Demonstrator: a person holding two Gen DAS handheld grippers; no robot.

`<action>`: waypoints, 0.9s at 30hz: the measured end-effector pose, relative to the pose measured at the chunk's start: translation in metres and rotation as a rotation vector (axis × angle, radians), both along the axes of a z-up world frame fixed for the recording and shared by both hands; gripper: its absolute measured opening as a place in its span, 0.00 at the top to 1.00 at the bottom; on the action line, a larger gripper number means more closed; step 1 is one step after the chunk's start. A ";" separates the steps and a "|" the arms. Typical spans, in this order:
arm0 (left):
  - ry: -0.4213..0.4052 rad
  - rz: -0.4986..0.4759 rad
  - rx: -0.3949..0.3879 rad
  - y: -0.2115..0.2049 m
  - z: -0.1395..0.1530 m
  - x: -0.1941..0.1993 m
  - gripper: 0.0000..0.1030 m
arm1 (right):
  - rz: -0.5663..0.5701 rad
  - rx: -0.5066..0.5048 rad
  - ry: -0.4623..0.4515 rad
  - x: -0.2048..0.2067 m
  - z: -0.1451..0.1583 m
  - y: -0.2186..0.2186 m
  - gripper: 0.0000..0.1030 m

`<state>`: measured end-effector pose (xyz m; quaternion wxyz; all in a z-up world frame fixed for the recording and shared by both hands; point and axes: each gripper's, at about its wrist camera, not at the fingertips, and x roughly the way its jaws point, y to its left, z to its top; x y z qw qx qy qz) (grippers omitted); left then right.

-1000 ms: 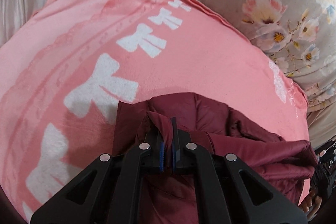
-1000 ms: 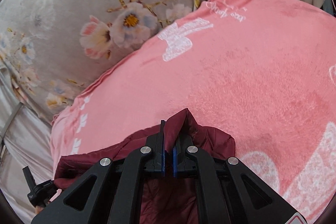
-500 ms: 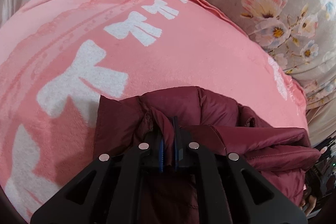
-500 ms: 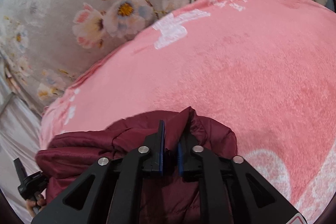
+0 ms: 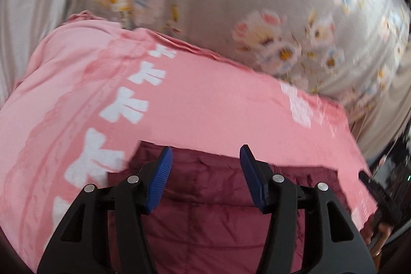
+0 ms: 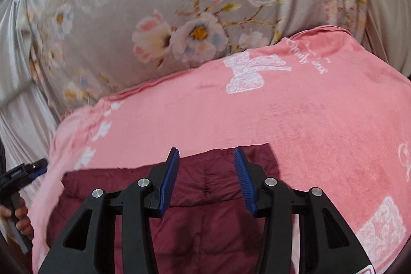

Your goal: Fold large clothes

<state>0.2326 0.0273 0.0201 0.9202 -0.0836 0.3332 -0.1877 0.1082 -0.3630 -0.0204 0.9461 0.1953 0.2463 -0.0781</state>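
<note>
Maroon puffer jacket (image 5: 210, 199) lies flat on the pink blanket (image 5: 205, 104) that covers the bed, its far hem running straight across in both wrist views. The floral bedding (image 6: 159, 17) sits beyond the blanket edge.

Left tool (image 5: 205, 172) is spread wide, blue pads (image 5: 159, 179) clear of the fabric and holding nothing. Right tool (image 6: 205, 173) is the same: wide apart, empty, hovering over the jacket (image 6: 205, 197) near its far right corner. In the right wrist view we see the other tool's handle and the hand on it at the left edge (image 6: 18, 199).

We judge a fold has just been laid down, so the step in hand is release and reset. To do it well we lift both tools straight up, so the pads do not snag the quilted shell and drag the hem out of line. The left view is blurred, so fine wrinkles cannot be checked there.

Puffer fill springs back, so before the next fold we would press the layer flat. Then we take matching corners on each side, pinching all layers together, and keep the two tools level so the edge lands square on the blanket (image 6: 308, 120).
</note>
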 end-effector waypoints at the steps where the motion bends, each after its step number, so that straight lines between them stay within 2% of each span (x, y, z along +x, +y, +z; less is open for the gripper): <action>1: 0.010 -0.019 0.024 -0.013 -0.006 0.005 0.51 | 0.021 0.000 0.015 0.009 -0.003 0.005 0.59; 7: 0.124 -0.112 0.071 -0.065 -0.055 0.027 0.55 | 0.115 -0.036 0.105 0.038 -0.022 0.031 0.65; 10: 0.133 -0.113 0.098 -0.071 -0.070 0.032 0.55 | 0.104 -0.068 0.168 0.048 -0.036 0.033 0.66; 13: 0.143 -0.096 0.103 -0.069 -0.081 0.037 0.55 | 0.079 -0.059 0.218 0.055 -0.051 0.025 0.73; 17: 0.161 -0.077 0.095 -0.063 -0.096 0.044 0.54 | 0.071 -0.034 0.240 0.058 -0.062 0.019 0.76; 27: 0.124 -0.046 0.145 -0.071 -0.111 0.044 0.54 | 0.067 -0.066 0.274 0.068 -0.074 0.026 0.77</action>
